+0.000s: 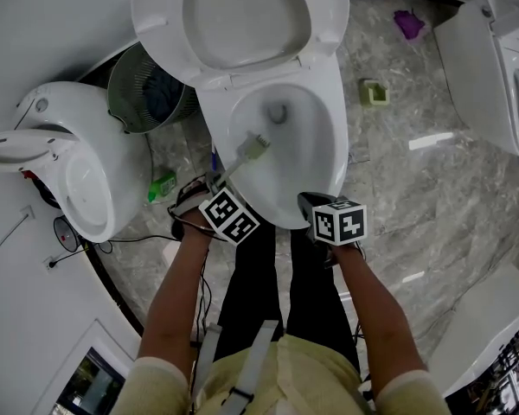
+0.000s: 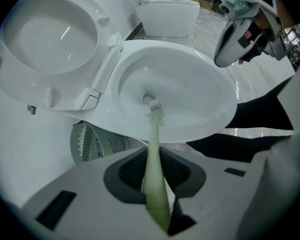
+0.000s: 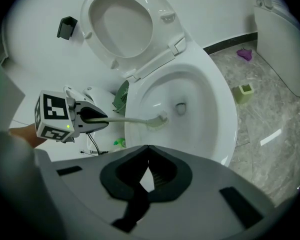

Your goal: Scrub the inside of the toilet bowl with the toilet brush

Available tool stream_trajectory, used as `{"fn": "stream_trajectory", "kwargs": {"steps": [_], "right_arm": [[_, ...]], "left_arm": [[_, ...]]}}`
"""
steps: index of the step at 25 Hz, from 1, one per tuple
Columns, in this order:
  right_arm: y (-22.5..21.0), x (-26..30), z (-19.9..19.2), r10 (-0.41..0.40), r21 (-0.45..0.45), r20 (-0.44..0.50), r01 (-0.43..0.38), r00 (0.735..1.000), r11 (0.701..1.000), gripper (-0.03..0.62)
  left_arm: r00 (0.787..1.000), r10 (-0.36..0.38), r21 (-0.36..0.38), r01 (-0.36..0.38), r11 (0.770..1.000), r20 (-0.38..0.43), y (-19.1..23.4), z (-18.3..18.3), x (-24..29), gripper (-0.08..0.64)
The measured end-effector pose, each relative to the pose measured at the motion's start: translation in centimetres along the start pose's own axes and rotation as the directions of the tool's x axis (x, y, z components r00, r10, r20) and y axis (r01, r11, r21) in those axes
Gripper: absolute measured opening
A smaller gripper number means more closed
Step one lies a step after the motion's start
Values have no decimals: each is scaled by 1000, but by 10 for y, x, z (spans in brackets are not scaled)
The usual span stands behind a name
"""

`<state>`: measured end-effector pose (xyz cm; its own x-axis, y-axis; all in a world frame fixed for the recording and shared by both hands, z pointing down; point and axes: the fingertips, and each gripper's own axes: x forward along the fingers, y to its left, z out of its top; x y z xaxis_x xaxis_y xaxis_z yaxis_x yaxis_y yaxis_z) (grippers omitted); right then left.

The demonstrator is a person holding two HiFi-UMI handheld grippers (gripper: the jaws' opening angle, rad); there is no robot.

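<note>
Head view: left claw (image 1: 213, 182) holds the toilet brush (image 1: 252, 147) inside the toilet bowl (image 1: 330, 145).
Left gripper view shows the jaws clamped on the brush's pale green handle, with its bristle head low in the bowl, at seven o'clock of the drain opening (image 1: 278, 112) and near it. Right claw (image 3: 145, 150) hangs over the near rim at five o'clock, jaws pressed together on nothing. The raised seat (image 1: 163, 24) stands at twelve o'clock, a wire waste basket (image 1: 147, 89) at ten o'clock.

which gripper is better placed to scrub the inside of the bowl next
Left. The left gripper is shut on the toilet brush, its head inside the toilet bowl. The right gripper is shut and empty, near the front rim.
</note>
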<state>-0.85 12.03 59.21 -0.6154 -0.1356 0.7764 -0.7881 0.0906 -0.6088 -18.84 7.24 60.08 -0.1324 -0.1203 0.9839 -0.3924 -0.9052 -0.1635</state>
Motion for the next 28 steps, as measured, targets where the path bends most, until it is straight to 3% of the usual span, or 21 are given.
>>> {"fn": "stream_trajectory", "kwargs": {"steps": [12,17,21,24,28], "right_arm": [[-2,-3,4,9,15,10,-9,1000,1000,15],[-9,-6,5,1,28,16,-2,1000,1000,15],[-13,-9,10,3,36,28,-4,1000,999,15],[-19,-12,12,2,54,43,-5,999,999,15],[-25,-14,12,0,80,54,-4,999,997,15]], "left_arm": [[997,74,-161,-69,985,26,27,8,-7,83],[990,94,-311,-57,949,103,38,19,-19,83],[988,90,-382,-36,923,124,42,29,-18,83],[987,58,-466,20,884,153,43,41,-15,83],[975,58,-600,83,796,213,54,62,-14,83]]}}
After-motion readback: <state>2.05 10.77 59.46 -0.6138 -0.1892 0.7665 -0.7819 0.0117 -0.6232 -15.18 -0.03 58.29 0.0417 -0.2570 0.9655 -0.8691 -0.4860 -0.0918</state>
